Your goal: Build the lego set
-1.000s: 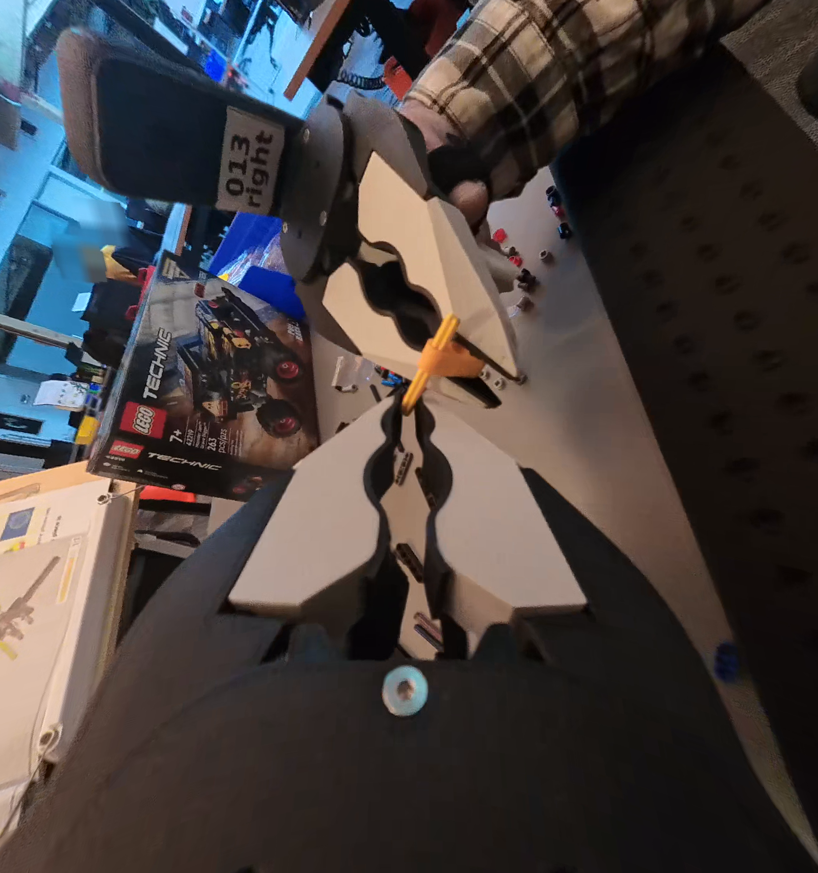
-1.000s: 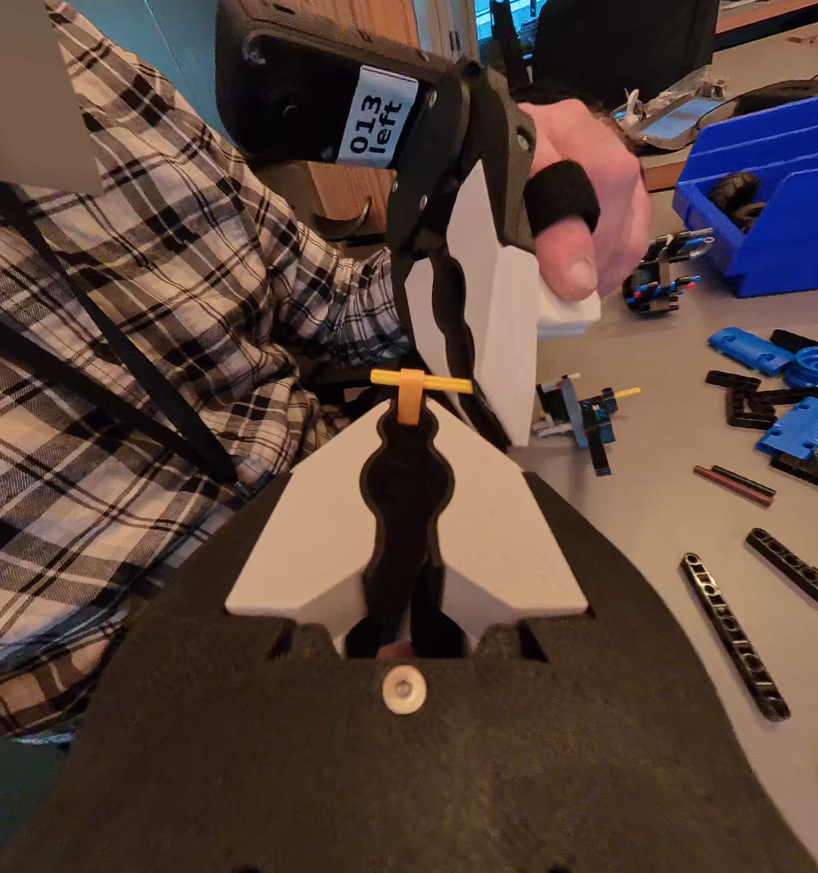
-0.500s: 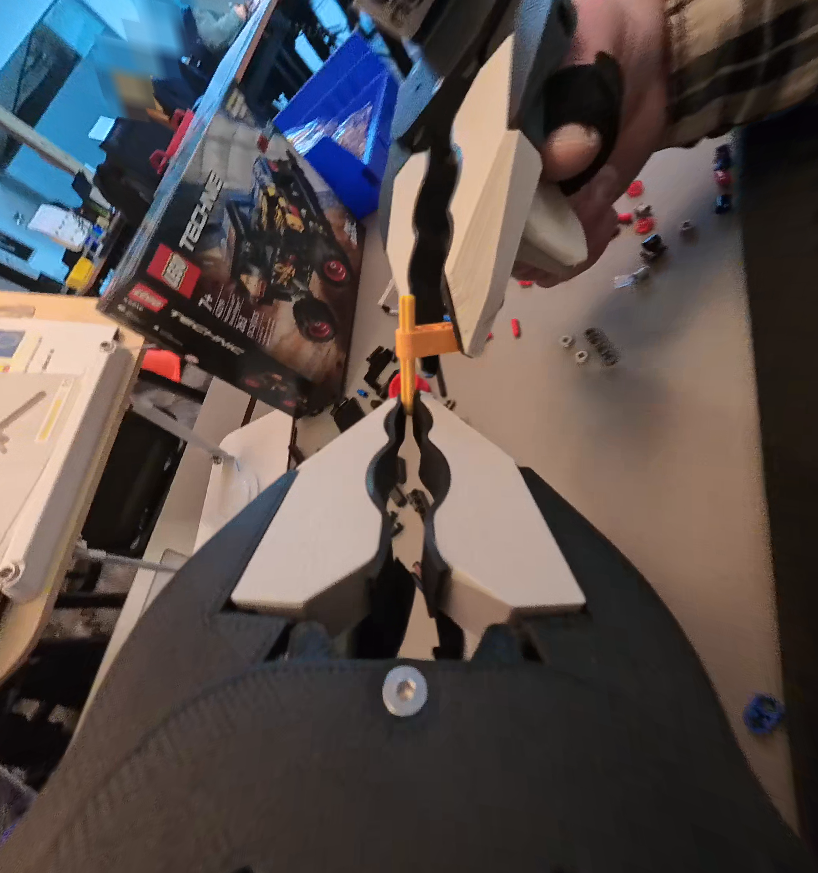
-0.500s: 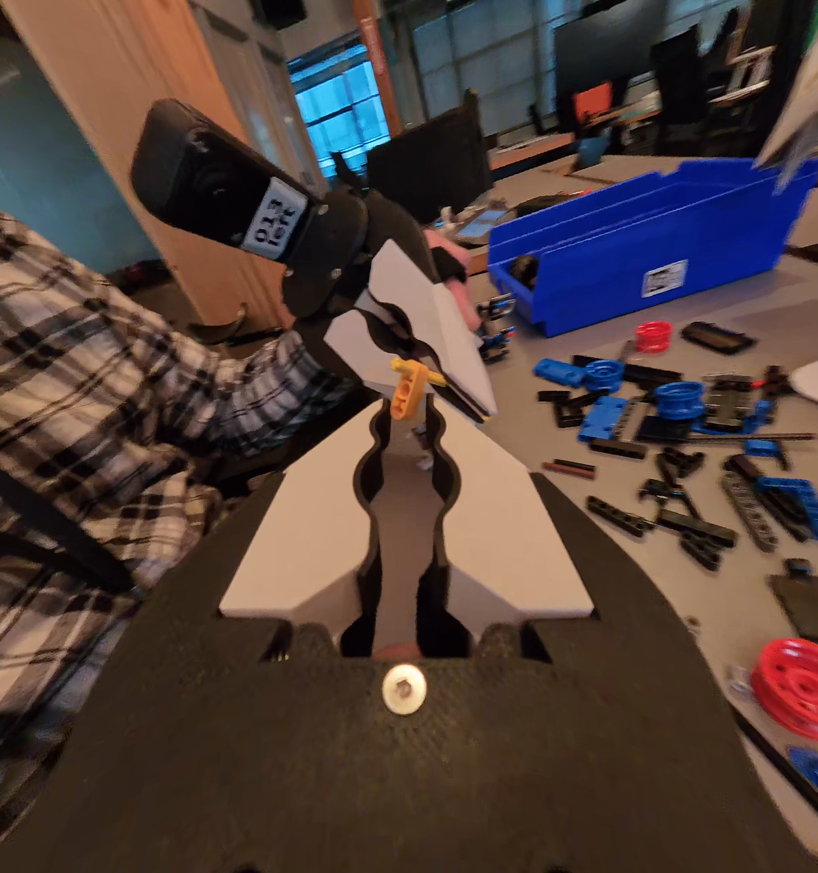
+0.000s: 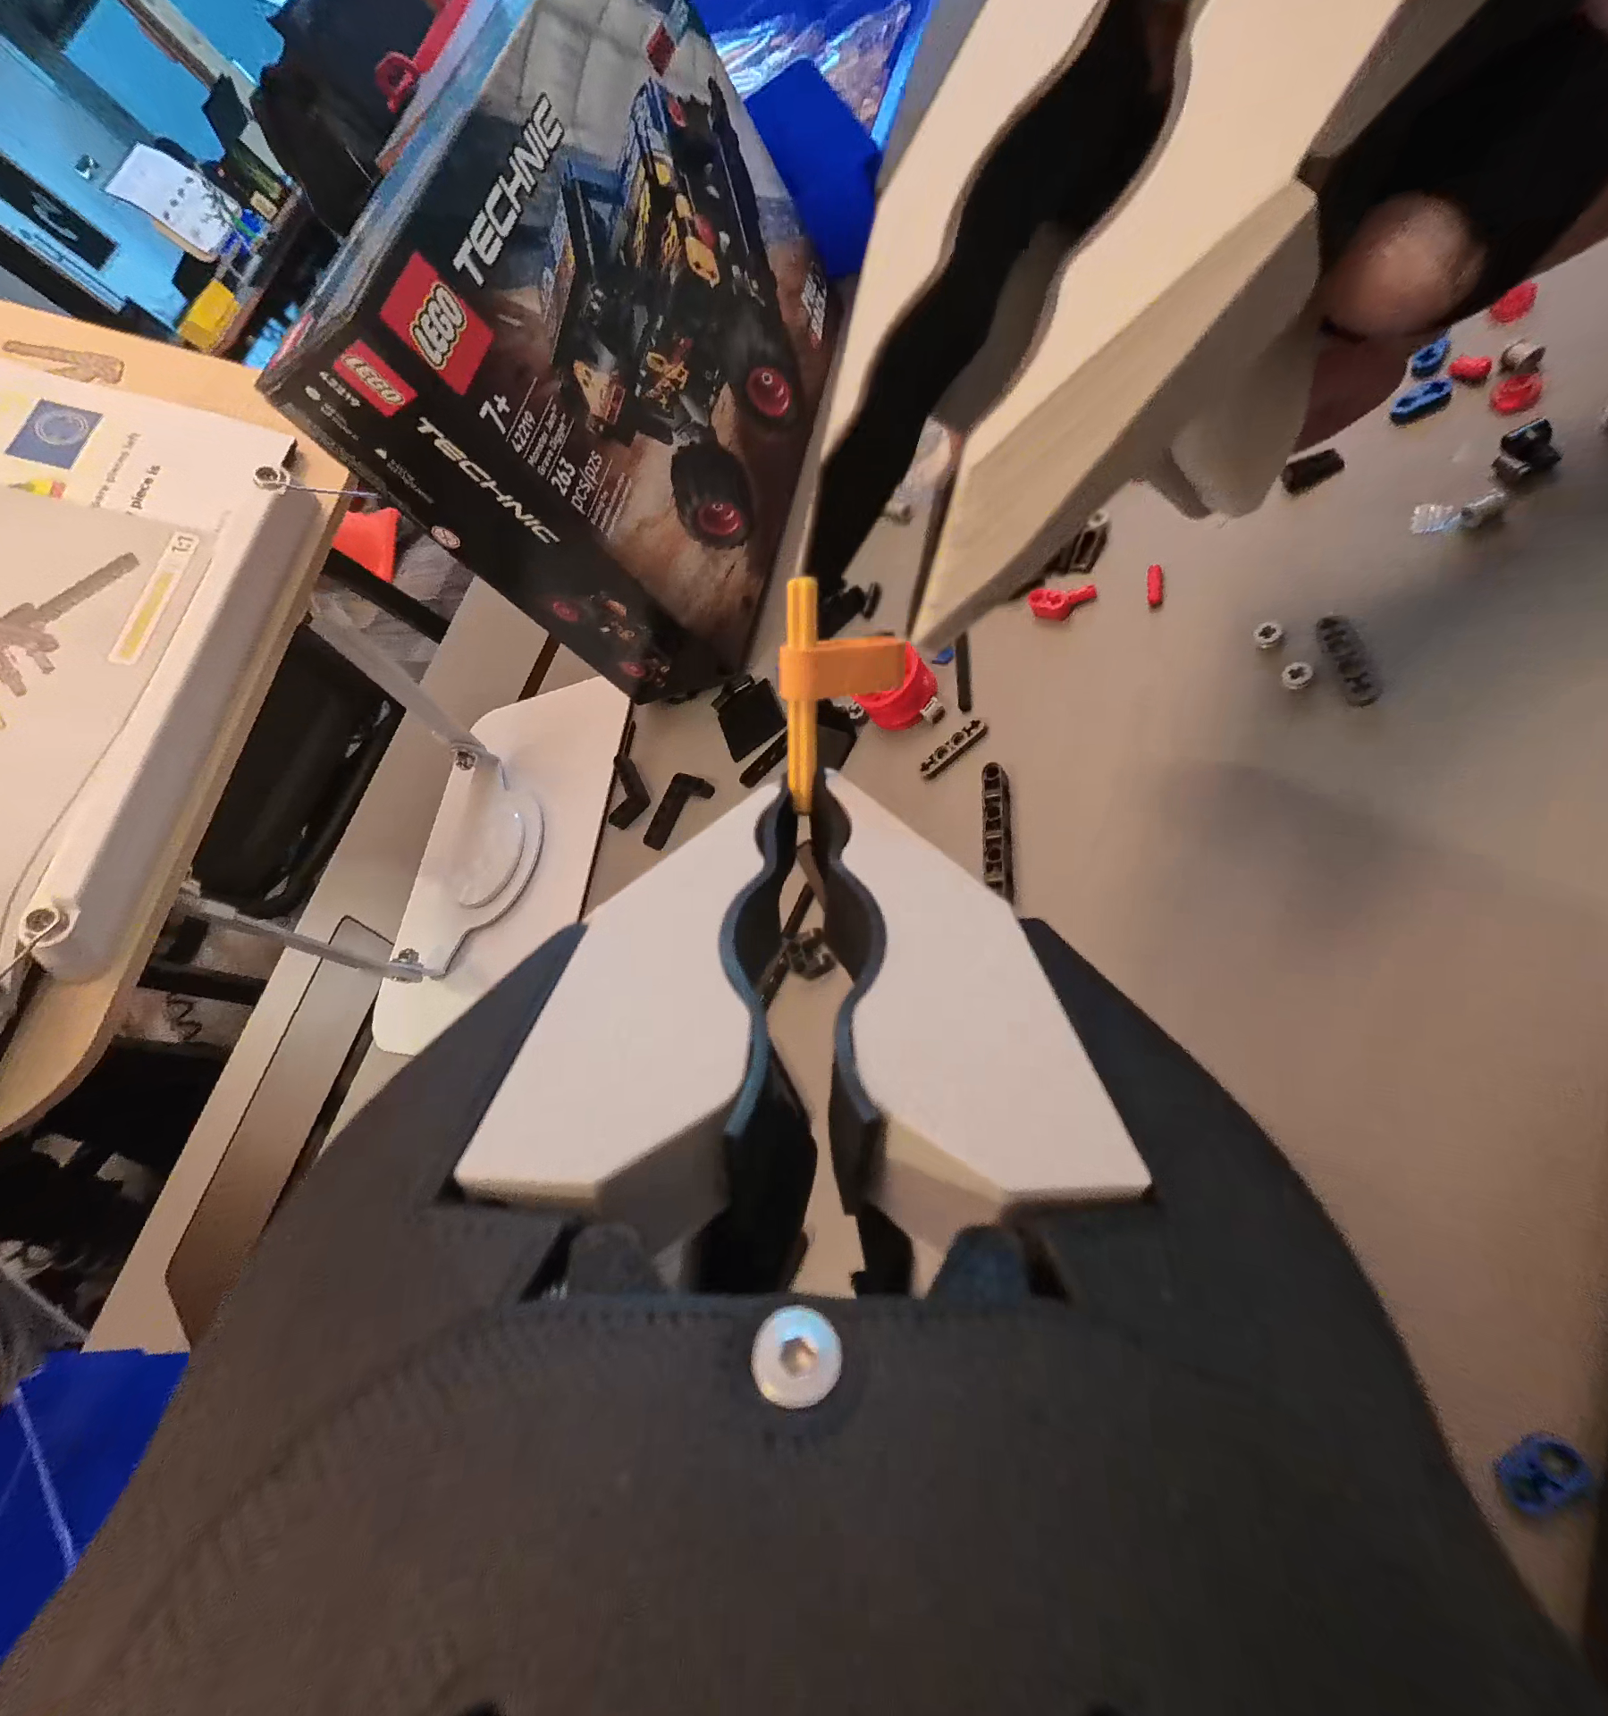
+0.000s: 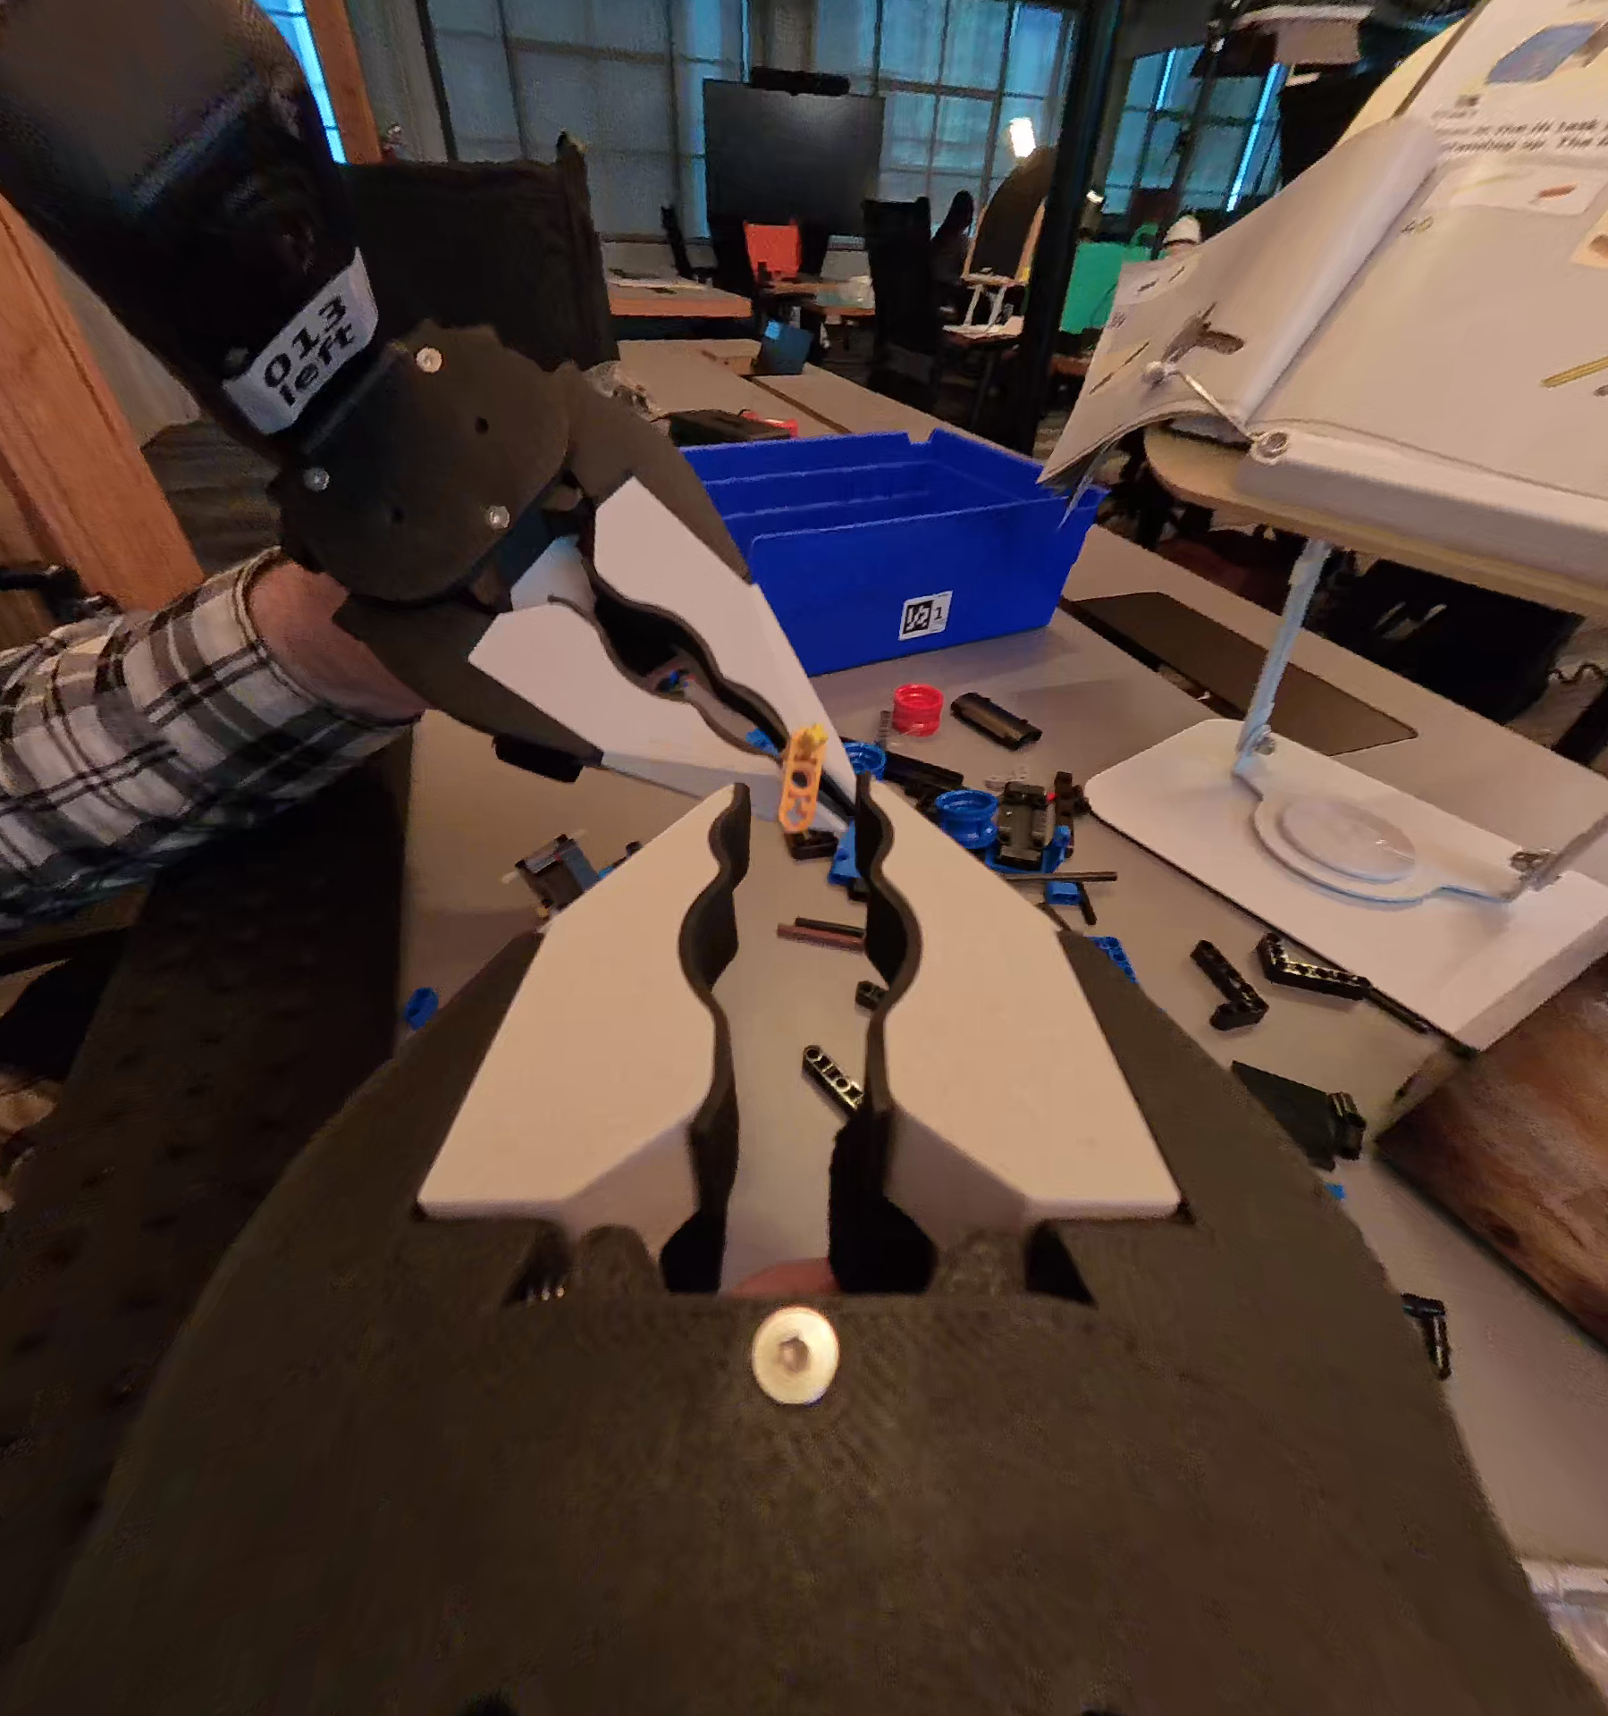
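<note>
Left gripper [image 5: 804,789]: clamped on lower end of yellow axle [image 5: 801,692], tips pinched tight. Axle upright beyond tips; orange connector [image 5: 837,670] threaded on it near mid-length, arm sticking out to the right. Same assy seen in right wrist view as yellow axle [image 6: 811,740] w/ orange connector [image 6: 798,787] hanging at left gripper [image 6: 814,771] tips, above table.

Right gripper [image 6: 800,808]: jaws apart, nothing between them. Positioned just beside the assy, tips near the connector; contact w/ connector can't be confirmed. In left wrist view, right gripper [image 5: 874,594] enters from top, one finger tip close to free end of the connector arm.

Grey table [image 5: 1246,882]: scattered loose parts – red wheel hub [image 5: 897,692] behind the assy, black beams, small red & blue pins at right. Set box [image 5: 586,371] standing at rear left, tilted in view. Instruction booklet [image 5: 57,604] on white stand at far left.

Right wrist view: blue bin [image 6: 883,548] at rear of table, blue wheel hubs [image 6: 965,810] and black parts in front of it, white stand base [image 6: 1338,836] at right. Plaid sleeve [image 6: 131,687] behind left gripper.
</note>
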A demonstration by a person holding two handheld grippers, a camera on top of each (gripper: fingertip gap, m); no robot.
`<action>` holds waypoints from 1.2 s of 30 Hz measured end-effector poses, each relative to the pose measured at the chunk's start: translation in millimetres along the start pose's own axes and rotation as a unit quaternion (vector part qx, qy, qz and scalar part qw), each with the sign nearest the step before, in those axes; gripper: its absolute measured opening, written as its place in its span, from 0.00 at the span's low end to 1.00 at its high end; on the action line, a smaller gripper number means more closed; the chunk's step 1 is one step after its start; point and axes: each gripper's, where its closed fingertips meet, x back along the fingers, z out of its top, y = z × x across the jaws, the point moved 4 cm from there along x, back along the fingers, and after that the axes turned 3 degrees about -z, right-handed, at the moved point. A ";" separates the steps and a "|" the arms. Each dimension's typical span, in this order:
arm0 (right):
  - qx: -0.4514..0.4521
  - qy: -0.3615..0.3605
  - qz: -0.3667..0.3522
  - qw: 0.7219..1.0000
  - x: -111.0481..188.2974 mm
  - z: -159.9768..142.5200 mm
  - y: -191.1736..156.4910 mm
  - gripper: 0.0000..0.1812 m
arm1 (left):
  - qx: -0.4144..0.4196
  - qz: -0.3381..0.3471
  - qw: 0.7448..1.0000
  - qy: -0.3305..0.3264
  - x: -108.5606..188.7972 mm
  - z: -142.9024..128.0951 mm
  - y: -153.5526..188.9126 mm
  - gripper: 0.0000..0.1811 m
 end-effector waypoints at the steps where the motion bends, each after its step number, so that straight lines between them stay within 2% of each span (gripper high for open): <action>1: 0.002 -0.003 -0.007 1.000 -1.1 0.2 0.4 0.11 | -0.004 -0.001 1.000 -0.002 -0.5 0.4 1.2 0.00; 6: 0.008 -0.024 -0.017 1.000 -11.5 -1.5 -4.4 0.03 | -0.026 0.007 0.999 -0.022 -2.2 -1.8 1.9 0.01; 11: -0.025 -0.002 -0.001 1.000 -17.9 9.0 -8.2 0.03 | -0.020 -0.006 1.000 0.008 11.7 -2.1 -5.1 0.01; 14: -0.056 0.019 -0.001 0.998 -18.8 17.8 -3.4 0.03 | -0.007 0.005 1.000 0.010 22.7 -8.2 -15.7 0.09; 16: -0.074 0.029 0.000 0.997 -18.7 19.9 -0.1 0.03 | 0.013 0.009 0.999 0.030 32.5 -8.7 -23.2 0.10; 21: -0.096 0.022 0.000 0.995 -20.9 9.3 6.1 0.03 | 0.032 0.014 0.999 0.018 49.3 -22.2 -33.7 0.15; 29: -0.099 0.017 -0.003 0.995 -18.2 0.5 10.6 0.03 | 0.061 -0.072 0.995 -0.038 61.7 -59.3 6.4 0.25; 33: -0.098 0.017 -0.008 0.995 -14.7 -1.4 12.6 0.03 | 0.073 -0.097 0.991 -0.061 69.8 -77.6 29.5 0.25; 36: -0.095 0.015 -0.012 0.995 -13.7 -3.7 13.5 0.03 | 0.079 -0.105 0.989 -0.063 72.2 -84.3 39.9 0.21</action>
